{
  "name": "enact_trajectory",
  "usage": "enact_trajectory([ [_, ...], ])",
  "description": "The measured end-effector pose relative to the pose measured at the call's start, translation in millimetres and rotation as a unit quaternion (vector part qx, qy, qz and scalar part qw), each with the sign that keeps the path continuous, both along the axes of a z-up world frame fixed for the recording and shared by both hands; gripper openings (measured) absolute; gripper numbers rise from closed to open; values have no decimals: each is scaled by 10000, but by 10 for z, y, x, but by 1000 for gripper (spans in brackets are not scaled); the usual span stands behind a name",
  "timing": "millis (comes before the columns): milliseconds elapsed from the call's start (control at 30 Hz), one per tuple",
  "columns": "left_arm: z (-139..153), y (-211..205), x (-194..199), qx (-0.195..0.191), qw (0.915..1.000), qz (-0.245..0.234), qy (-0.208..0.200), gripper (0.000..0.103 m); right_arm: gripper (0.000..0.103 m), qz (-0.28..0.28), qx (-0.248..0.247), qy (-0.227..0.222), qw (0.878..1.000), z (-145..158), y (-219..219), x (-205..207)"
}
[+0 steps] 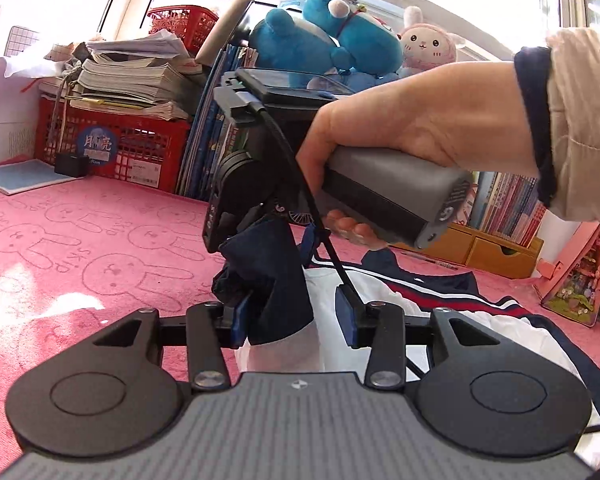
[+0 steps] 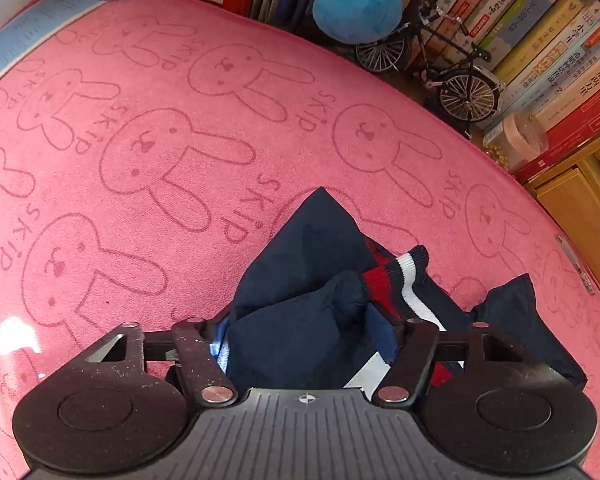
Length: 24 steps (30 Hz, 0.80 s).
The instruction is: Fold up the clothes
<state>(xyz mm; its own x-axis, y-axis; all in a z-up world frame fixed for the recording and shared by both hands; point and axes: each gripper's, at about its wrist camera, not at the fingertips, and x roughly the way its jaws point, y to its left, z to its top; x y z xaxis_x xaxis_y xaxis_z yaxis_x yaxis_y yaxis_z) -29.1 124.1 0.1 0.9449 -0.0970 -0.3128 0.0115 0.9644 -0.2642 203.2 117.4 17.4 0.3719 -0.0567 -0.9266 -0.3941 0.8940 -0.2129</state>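
Lying on pink bedding: one garment (image 2: 300,320), navy and white, striped ribbing; judged soft, light, limp. Right gripper (image 2: 306,344) pinches bunched navy cloth; left gripper (image 1: 294,322) gapes, cloth touching one pad. Best held at hems or corners.

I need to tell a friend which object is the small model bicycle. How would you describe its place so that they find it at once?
Look at the far edge of the pink rabbit-print cloth, where a row of books stands. The model bicycle stands upright in front of these books, just right of a round blue plush. It is the only thing there with thin spoked wheels and a dark metal frame.
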Motion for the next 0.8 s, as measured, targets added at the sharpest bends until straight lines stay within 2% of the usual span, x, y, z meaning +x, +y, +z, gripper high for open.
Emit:
enact_trajectory([
  [67, -4, 104, 132, -110, 9988, 333, 337, 51, 42, -92, 254, -137, 9995, 57, -63, -57],
  [133, -40, 224, 250, -432, 9958, 409, 692, 48, 34, -184, 465, -257, 9984, 107, -80, -98],
  [167, -62, 299, 273, -658, 9934, 455, 826, 28, 30, -211, 529, -305, 9979, 124, -66, -115],
  [200, -74, 364, 224, -849, 9913, 546, 843, 21, 27, -211, 585, -330, 9975, 130, -40, -131],
  [233, -71, 397, 137, -927, 9905, 647, 782, 18, 26, -210, 642, -355, 9971, 137, -14, -146],
  [300, -54, 405, -41, -876, 9898, 880, 691, 10, 22, -136, 801, -354, 9961, 121, 81, -176],
  [400, -40, 367, -274, -590, 9904, 1099, 603, 9, 20, 53, 1117, -289, 9933, 108, 274, -206],
  [500, -49, 366, -349, -395, 9902, 1137, 711, 11, 21, 266, 1460, -197, 9887, 95, 444, -209],
  [533, -55, 384, -364, -373, 9900, 1130, 760, 12, 24, 292, 1577, -184, 9869, 114, 451, -207],
  [600, -73, 500, -400, -521, 9888, 1102, 862, 22, 38, 300, 1958, -259, 9798, 209, 379, -218],
  [633, -82, 569, -421, -616, 9880, 1084, 910, 25, 41, 349, 2238, -340, 9734, 297, 267, -245],
  [700, -88, 689, -484, -709, 9872, 1082, 935, 32, 73, 423, 2672, -589, 9609, 501, -36, -331],
  [733, -85, 737, -521, -716, 9871, 1082, 939, 34, 79, 395, 2720, -806, 9581, 598, -250, -396],
  [800, -59, 797, -562, -593, 9872, 1159, 916, 38, 82, 265, 2559, -1297, 9576, 744, -739, -541],
])
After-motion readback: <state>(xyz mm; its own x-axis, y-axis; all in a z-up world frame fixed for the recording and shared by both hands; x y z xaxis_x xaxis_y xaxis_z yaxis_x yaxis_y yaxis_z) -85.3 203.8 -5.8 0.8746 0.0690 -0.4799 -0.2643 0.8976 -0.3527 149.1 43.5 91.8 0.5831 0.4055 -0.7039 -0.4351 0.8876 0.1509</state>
